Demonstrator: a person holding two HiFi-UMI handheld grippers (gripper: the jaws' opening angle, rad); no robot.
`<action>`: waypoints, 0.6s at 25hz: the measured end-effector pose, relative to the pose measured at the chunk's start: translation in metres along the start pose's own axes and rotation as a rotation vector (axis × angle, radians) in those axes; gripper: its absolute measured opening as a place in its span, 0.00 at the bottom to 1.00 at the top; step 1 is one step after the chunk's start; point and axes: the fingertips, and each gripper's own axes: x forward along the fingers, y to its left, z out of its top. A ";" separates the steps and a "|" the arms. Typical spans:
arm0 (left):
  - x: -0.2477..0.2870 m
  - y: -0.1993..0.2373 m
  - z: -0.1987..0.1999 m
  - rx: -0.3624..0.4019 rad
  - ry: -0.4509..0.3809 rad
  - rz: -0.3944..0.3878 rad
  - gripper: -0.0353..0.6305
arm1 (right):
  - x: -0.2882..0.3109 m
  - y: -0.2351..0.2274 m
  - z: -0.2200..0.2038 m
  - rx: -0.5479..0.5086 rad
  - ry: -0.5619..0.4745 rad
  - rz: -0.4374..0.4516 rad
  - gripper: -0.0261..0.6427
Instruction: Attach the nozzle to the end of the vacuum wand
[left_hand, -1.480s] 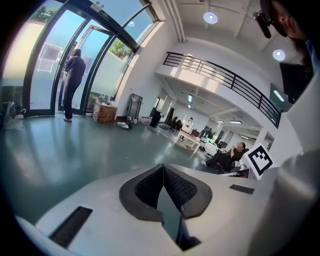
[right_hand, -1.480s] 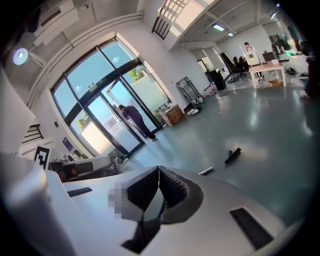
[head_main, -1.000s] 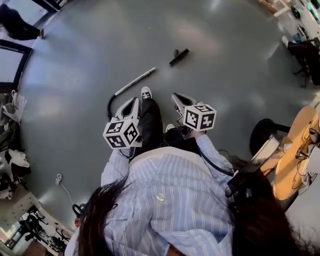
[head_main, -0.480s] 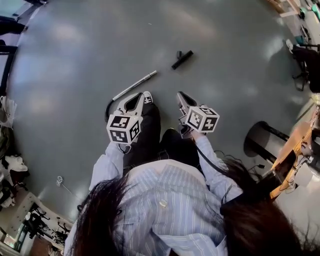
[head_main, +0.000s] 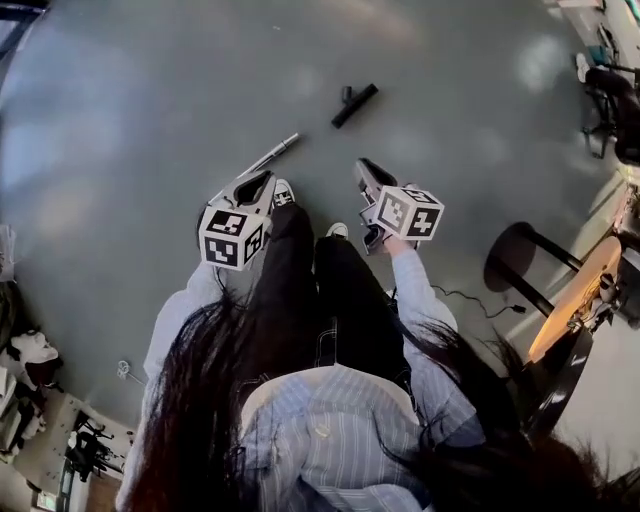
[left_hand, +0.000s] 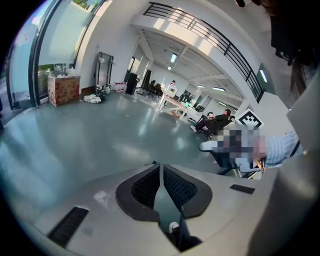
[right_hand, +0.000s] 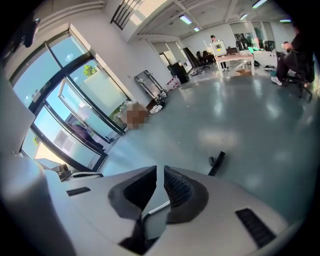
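Both grippers have come closer to the two parts on the grey floor (head_main: 140, 120) than a second ago, and the person leans further over them. The vacuum wand (head_main: 270, 157) lies flat, just past the person's shoe (head_main: 283, 192), its free end pointing toward two o'clock in the head view. The black nozzle (head_main: 355, 105) lies apart from that end, further out at about one o'clock, so nothing is joined yet.

The left gripper (head_main: 262, 184) has its jaws pressed together with nothing between them. It points at the wand at its twelve o'clock, probably because that hand will take the tube. The right gripper (head_main: 365, 169) is all but closed, only a thin slit showing and nothing held. It aims toward the nozzle at its twelve o'clock, which its own view shows just beyond the jaw tips at two o'clock. One hand lined up per part suits a push-fit. Both pairs of jaws must widen before either part can be picked up.
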 end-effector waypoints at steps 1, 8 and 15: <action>0.016 0.003 -0.005 0.000 0.021 -0.010 0.06 | 0.010 -0.014 0.003 -0.012 0.011 -0.010 0.09; 0.106 0.061 -0.082 -0.043 0.094 0.032 0.06 | 0.118 -0.093 -0.039 -0.075 0.121 -0.085 0.22; 0.202 0.105 -0.186 -0.100 0.126 0.065 0.12 | 0.201 -0.185 -0.117 -0.054 0.162 -0.084 0.32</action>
